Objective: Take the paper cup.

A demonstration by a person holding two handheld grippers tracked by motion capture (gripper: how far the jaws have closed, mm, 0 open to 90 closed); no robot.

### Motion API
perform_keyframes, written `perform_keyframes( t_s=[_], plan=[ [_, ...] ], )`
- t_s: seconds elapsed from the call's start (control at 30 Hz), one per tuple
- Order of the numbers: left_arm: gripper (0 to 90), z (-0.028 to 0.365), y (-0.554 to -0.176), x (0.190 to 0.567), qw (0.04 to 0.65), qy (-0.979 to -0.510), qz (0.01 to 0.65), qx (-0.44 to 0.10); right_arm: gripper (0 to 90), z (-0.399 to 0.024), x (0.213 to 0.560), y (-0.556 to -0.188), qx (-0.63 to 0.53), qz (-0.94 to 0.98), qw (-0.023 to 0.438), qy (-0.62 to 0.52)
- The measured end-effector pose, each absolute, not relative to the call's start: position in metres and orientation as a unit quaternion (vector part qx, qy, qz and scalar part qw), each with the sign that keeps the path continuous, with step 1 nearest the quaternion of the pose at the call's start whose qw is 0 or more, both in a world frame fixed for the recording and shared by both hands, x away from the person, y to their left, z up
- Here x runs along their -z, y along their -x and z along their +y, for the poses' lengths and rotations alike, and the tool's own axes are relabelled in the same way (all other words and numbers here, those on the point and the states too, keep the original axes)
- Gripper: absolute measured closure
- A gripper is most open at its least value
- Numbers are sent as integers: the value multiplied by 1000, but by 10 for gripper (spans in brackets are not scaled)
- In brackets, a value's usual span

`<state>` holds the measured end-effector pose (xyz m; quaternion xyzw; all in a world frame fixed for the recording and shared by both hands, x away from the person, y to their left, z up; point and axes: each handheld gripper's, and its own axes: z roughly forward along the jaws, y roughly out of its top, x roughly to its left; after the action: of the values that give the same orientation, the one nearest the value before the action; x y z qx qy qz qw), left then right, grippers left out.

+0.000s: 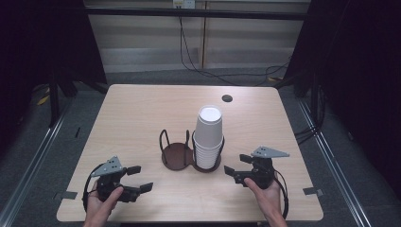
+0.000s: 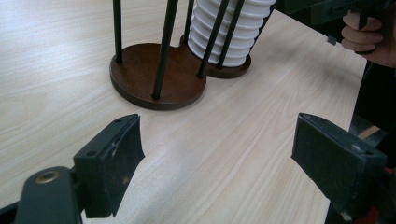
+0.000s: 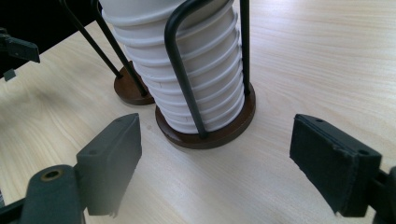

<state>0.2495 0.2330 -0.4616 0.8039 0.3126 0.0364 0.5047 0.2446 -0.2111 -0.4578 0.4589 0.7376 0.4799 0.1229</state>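
We see a light wooden table point(image 1: 142, 113), and near its middle a dark brown twin-ring cup holder with black wire hoops point(image 1: 176, 155). Its right ring carries a tall stack of ribbed white paper cups point(image 1: 208, 137), standing upright; the left ring is bare. Our left gripper point(image 1: 140, 178) rests near the front edge, jaws apart on nothing. Our right gripper point(image 1: 238, 164) sits just right of the stack, jaws spread, gripping nothing. A small black round hole point(image 1: 227, 98) lies far behind

1 stack of white cups point(image 1: 208, 137), 1 two-ring holder point(image 1: 177, 156), 2 tools.
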Motion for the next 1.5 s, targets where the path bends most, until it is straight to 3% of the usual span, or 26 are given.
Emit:
perform_keyframes(
  t_s=[0.47,1.23,1.33,1.5],
  plan=[
    [162,233,-249,462,504,-804,312,-32,172,-208,453,-244,-504,728,112,-451],
    [165,229,-247,463,499,-812,302,-23,170,-199,405,-252,-521,746,97,-403],
    [165,230,-248,463,498,-812,303,-23,239,-200,401,-253,-523,747,101,-398],
    [165,230,-248,463,500,-811,303,-21,205,-199,395,-256,-529,748,98,-390]
  ],
)
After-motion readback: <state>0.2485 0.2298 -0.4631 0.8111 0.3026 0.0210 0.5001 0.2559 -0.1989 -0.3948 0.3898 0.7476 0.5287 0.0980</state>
